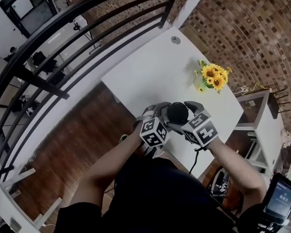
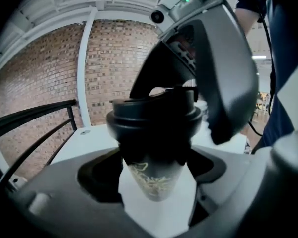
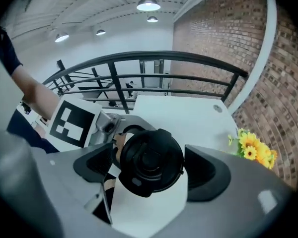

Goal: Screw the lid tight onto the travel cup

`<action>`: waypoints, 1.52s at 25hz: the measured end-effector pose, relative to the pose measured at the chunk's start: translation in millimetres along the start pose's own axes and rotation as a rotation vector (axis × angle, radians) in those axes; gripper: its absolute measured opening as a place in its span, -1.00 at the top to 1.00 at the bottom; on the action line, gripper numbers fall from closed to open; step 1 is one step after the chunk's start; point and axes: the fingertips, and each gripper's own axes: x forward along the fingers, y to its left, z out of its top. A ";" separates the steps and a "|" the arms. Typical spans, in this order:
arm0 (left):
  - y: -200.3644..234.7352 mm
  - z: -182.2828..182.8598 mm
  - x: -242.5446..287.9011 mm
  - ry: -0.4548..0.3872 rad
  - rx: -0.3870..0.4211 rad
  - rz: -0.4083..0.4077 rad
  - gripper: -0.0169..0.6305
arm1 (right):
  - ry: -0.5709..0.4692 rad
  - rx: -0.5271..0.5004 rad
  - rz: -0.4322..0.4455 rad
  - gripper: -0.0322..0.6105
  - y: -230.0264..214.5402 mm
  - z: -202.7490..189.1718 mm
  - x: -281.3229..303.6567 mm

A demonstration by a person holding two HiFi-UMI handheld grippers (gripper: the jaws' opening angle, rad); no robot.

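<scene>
The travel cup [image 2: 156, 180] is a pale tapered cup with gold print and a black lid [image 2: 154, 118]. My left gripper [image 2: 151, 175] is shut on the cup's body just below the lid and holds it upright above the white table [image 1: 155, 72]. My right gripper [image 3: 149, 170] comes down from above. The lid [image 3: 150, 161] sits between its jaws, with a thin gap at each pad, so this gripper is open. In the head view both grippers, left [image 1: 161, 114] and right [image 1: 190, 111], flank the lid [image 1: 177, 113] near the table's front edge.
A small pot of sunflowers [image 1: 213, 76] stands on the table's right side and also shows as yellow flowers [image 3: 253, 150] in the right gripper view. A black railing [image 1: 87, 28] runs along the table's far left. A white shelf unit [image 1: 262, 115] stands to the right.
</scene>
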 end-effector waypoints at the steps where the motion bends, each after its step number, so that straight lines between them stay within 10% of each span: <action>1: -0.3 -0.9 -1.7 0.004 0.007 -0.007 -0.28 | -0.011 -0.047 0.041 -0.48 3.8 2.8 -2.9; 7: -0.7 3.4 -8.6 -0.004 0.060 -0.074 -0.35 | 0.119 -0.715 0.294 -0.49 16.7 1.3 -23.3; 11: -1.7 5.3 -1.1 0.016 0.093 -0.091 -0.34 | 0.201 -0.745 0.386 -0.49 11.3 -5.7 -11.3; 14: 1.1 4.6 -1.5 0.018 0.080 -0.077 -0.28 | 0.151 -0.602 0.318 -0.42 11.4 -0.5 -6.0; 19: 1.6 2.6 -2.4 0.015 0.038 -0.029 -0.27 | -0.050 0.112 0.030 -0.39 -5.0 5.4 -6.0; 23: 1.1 2.6 -2.1 0.012 0.018 -0.020 -0.27 | -0.143 0.234 -0.043 -0.40 -10.2 3.7 -7.1; 27: 0.7 -0.1 -0.6 0.037 0.040 -0.067 -0.27 | -0.155 -0.205 0.095 -0.49 4.4 21.2 -30.3; 31: 2.0 0.7 0.2 0.052 0.053 -0.094 -0.27 | 0.123 -0.774 0.273 -0.49 13.9 -8.4 -29.3; 38: -0.9 3.8 1.9 0.059 0.057 -0.085 -0.26 | 0.077 -0.609 0.353 -0.23 15.4 4.1 -10.8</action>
